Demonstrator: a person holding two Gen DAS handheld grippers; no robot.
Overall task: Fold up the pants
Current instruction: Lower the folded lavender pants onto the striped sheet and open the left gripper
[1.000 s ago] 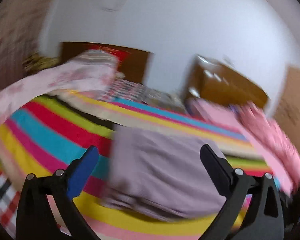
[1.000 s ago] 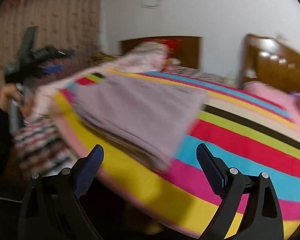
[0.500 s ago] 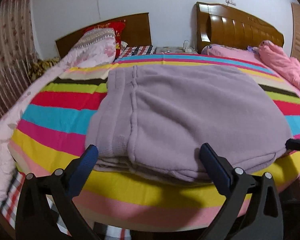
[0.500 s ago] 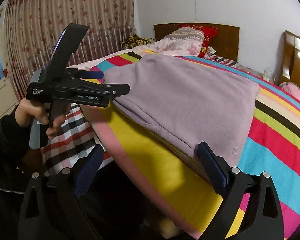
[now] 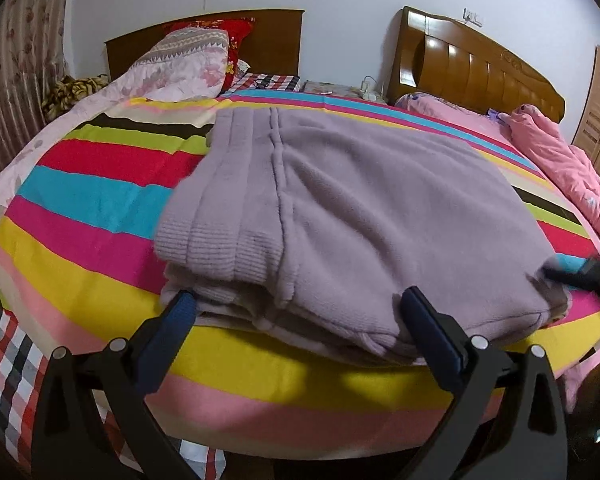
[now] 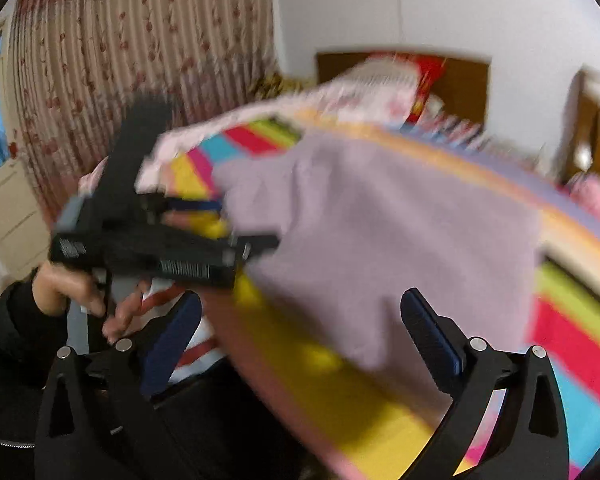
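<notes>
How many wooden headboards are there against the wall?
2: a plain dark headboard behind the pillows on the left, and a carved glossy headboard on the right behind the pink bedding.

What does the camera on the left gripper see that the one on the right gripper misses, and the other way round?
Only the left wrist view shows the carved wooden headboard, the pink quilt and the pants' ribbed waistband.

Only the right wrist view shows the floral curtain, the door and the person's hand holding the left gripper.

Both show the folded lilac pants on the striped bedspread, with open jaws in front.
</notes>
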